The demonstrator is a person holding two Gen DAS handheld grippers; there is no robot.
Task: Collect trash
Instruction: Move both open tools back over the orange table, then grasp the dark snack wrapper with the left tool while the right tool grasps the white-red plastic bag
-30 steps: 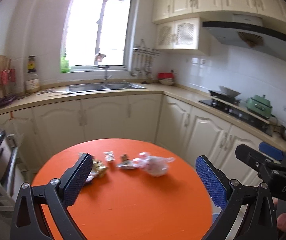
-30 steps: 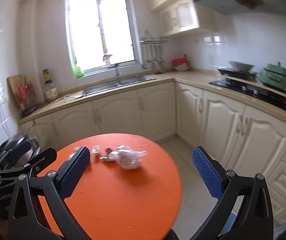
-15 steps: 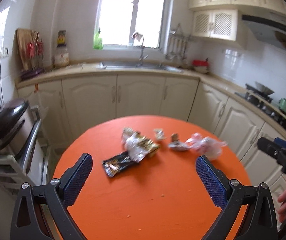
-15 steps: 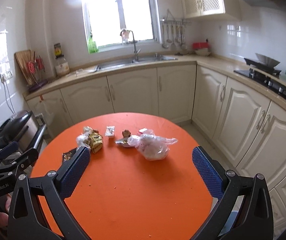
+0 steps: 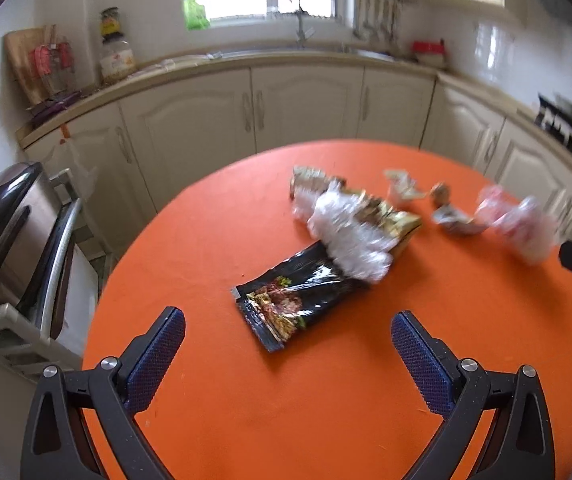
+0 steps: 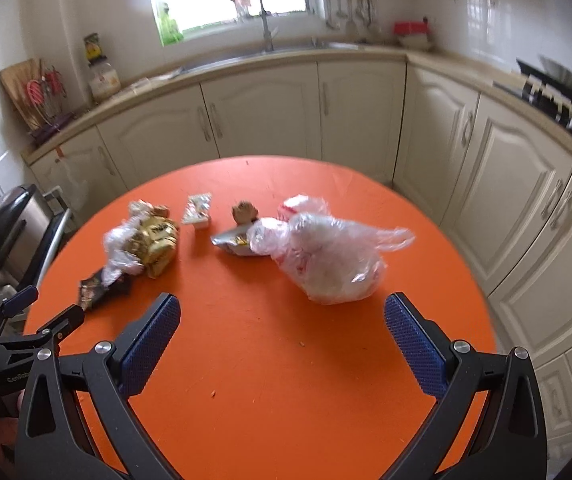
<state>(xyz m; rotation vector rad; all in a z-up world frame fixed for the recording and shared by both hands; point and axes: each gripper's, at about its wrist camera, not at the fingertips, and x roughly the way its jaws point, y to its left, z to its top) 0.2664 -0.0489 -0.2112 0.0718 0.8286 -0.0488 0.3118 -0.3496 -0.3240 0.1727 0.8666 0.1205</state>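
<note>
Trash lies on a round orange table (image 5: 325, 400). A black snack wrapper (image 5: 291, 300) lies just ahead of my open, empty left gripper (image 5: 284, 326). Beyond it are crumpled clear plastic (image 5: 347, 236) over a gold packet (image 5: 393, 224), and small scraps (image 5: 403, 186). A knotted clear plastic bag (image 6: 329, 256) lies just ahead of my open, empty right gripper (image 6: 278, 316). A silver wrapper (image 6: 232, 242), a small white packet (image 6: 197, 210), the gold packet (image 6: 158, 244) and the black wrapper (image 6: 100, 290) also show in the right wrist view. The left gripper (image 6: 26, 320) shows at the left edge.
Cream kitchen cabinets (image 6: 266, 108) wrap around behind the table, with a sink (image 6: 262, 50) under the window. A rack with a dark-lidded appliance (image 5: 2, 216) stands left of the table. A stove (image 6: 549, 88) is on the right counter.
Both grippers have tilted down and moved in over the table. The trash now sits larger and closer in both views. Both stay open.
</note>
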